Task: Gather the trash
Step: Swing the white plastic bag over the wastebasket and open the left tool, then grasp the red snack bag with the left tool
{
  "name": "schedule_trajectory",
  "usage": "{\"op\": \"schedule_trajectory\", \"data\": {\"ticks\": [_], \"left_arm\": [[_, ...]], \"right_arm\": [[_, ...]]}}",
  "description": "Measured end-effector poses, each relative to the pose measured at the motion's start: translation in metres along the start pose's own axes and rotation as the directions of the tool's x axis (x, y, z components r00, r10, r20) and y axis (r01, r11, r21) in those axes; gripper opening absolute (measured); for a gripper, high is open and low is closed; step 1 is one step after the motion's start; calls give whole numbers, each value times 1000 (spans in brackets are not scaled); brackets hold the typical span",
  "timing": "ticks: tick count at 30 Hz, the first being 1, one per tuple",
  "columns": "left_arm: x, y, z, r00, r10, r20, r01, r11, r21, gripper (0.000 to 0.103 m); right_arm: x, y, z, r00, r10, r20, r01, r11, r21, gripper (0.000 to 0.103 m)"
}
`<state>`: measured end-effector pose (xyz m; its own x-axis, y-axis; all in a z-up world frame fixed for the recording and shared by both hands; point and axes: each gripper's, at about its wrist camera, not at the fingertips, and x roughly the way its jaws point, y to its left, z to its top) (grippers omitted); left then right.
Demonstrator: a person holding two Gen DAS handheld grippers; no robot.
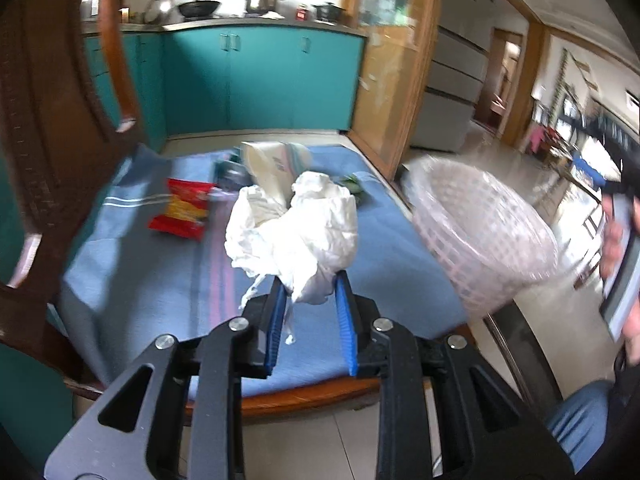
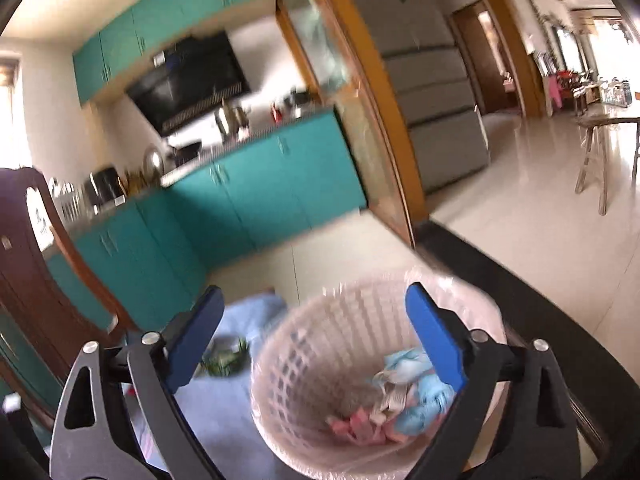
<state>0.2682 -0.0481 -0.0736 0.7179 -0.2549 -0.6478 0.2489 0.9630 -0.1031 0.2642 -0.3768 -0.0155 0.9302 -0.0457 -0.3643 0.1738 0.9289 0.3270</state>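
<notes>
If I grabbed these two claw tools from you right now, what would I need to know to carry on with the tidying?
Left gripper: shut on a crumpled white paper wad, held up over the blue cloth.
Right gripper: open and empty, above the pink basket.
Basket: right of the cloth, with blue, pink and white scraps already inside.
Done: some trash binned; the wad is picked up.
Left: drop the wad in the basket, then probably collect the red snack bag, the white carton and the green scraps lying on the cloth.
</notes>
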Motion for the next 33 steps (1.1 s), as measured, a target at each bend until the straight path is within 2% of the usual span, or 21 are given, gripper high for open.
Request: {"op": "schedule_trajectory", "data": {"ticks": [3,5,8,11,12,14,15,16,19,24,27,30,33], "left_arm": [[11,-29,-3,998,-56,-36,58,997,41,25],[17,-49,3,995,-91,-40,93,994,58,25],[31,-96,30,984,-174,-45,177,980,87,26],[44,-139,64,973,-229,-27,230,965,126,27],[52,-155,77,968,-251,-25,252,958,137,32],[68,-176,92,968,-248,-35,250,955,158,74],[76,-182,95,978,-204,-39,208,965,161,89],[80,-180,96,988,-154,-33,157,977,145,89],[71,-155,81,994,-103,-40,107,989,104,93],[29,-89,50,999,36,2,-36,990,134,96],[-2,-37,37,993,113,37,-116,989,92,97],[-23,7,34,977,195,92,-198,980,27,99],[-32,39,25,964,236,122,-230,971,-61,99]], "right_arm": [[-7,-7,4,999,-23,41,23,1000,18,91],[-11,-20,7,997,-40,64,35,997,70,91],[-16,-32,9,994,-66,91,55,991,123,91],[-17,-39,10,993,-73,93,57,986,158,91],[-18,-39,11,992,-74,98,58,985,163,91],[-20,-39,11,993,-69,98,52,984,168,91],[-20,-37,11,994,-60,94,44,985,164,91],[-19,-35,12,995,-54,87,40,987,157,91],[-17,-26,10,997,-27,68,19,993,118,91],[-10,3,-3,999,34,2,-34,999,13,91],[-7,28,-13,996,72,-44,-74,996,-58,91],[-4,58,-28,989,117,-92,-129,982,-137,91],[0,85,-46,976,153,-155,-183,962,-203,91]]}}
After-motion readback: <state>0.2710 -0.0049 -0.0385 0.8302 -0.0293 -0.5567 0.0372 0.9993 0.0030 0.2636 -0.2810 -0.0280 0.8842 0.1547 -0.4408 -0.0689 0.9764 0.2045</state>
